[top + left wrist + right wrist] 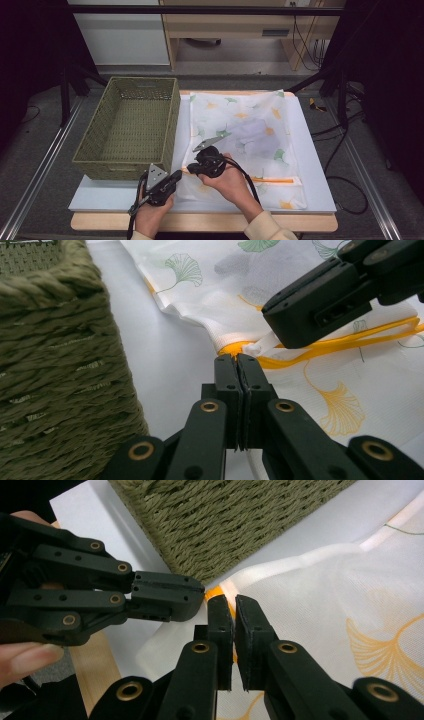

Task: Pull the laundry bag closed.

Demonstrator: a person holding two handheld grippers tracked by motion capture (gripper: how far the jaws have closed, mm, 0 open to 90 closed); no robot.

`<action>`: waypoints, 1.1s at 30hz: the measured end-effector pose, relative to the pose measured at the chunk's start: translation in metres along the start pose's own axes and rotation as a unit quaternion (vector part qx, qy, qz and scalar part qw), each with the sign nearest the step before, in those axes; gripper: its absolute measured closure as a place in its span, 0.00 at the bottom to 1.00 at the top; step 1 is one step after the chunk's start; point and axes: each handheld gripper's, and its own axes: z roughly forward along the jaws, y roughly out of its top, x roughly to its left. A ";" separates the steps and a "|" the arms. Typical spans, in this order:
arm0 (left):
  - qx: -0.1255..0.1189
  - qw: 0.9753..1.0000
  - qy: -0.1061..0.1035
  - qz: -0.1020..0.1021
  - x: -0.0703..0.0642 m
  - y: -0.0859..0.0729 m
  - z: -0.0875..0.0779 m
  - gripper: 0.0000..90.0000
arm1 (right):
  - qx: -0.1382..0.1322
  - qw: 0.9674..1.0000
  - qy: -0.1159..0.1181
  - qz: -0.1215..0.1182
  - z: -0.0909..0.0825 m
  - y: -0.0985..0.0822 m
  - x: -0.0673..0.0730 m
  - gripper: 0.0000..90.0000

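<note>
left hand-held gripper (239,360) clamped: bag's orange zipper end (231,348) | right hand-held gripper (229,602) pinching: zipper pull

No readable text, label, brand, number or sign found. Bag (240,135) printed with leaf pattern only; basket (131,125) and grippers unmarked.

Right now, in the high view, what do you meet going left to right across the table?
Green woven basket → left tool → right tool → white mesh bag printed with ginkgo leaves → bare white tabletop edge.
</note>
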 end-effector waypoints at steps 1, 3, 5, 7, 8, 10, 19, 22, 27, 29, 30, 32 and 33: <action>0.000 1.000 0.000 0.000 0.000 0.000 0.000 0.99 | 0.003 1.000 0.000 -0.001 0.000 0.000 0.000 0.96; 0.000 1.000 0.000 0.000 0.000 0.000 0.000 0.99 | 0.002 1.000 0.002 -0.003 0.000 -0.001 0.001 0.96; 0.001 1.000 0.000 0.000 0.000 0.000 0.000 0.99 | 0.004 1.000 0.001 -0.005 0.000 -0.001 0.003 0.96; 0.000 1.000 0.000 0.000 0.000 0.000 0.000 0.99 | 0.006 1.000 0.003 -0.007 0.000 -0.002 0.004 0.96; 0.000 1.000 -0.001 0.000 0.000 0.000 0.000 0.99 | 0.008 1.000 0.002 -0.008 0.001 -0.002 0.005 0.96; -0.001 1.000 -0.001 -0.001 0.000 0.000 0.000 0.99 | 0.009 1.000 0.002 -0.011 0.003 -0.003 0.005 0.96; -0.002 1.000 -0.002 -0.001 0.000 0.000 0.000 0.99 | 0.018 1.000 0.000 -0.012 0.008 -0.004 0.008 0.96; -0.002 1.000 -0.003 0.000 0.000 0.001 0.000 0.99 | 0.022 1.000 -0.005 -0.015 0.008 -0.004 0.008 0.97; -0.003 1.000 -0.004 0.000 -0.001 0.001 -0.001 0.99 | 0.021 1.000 -0.008 -0.016 0.009 -0.004 0.008 1.00; -0.002 1.000 -0.003 0.002 -0.001 0.001 -0.001 0.99 | 0.020 1.000 -0.008 -0.019 0.008 -0.004 0.008 1.00; -0.003 1.000 -0.003 0.002 -0.001 0.001 -0.001 0.99 | 0.022 0.999 -0.011 -0.022 0.008 -0.004 0.009 1.00; -0.004 1.000 -0.004 0.004 -0.002 0.001 -0.001 0.99 | 0.023 0.999 -0.014 -0.024 0.007 -0.004 0.009 1.00; -0.005 1.000 -0.003 0.004 -0.002 0.002 -0.001 0.99 | 0.021 0.999 -0.014 -0.026 0.007 -0.004 0.009 1.00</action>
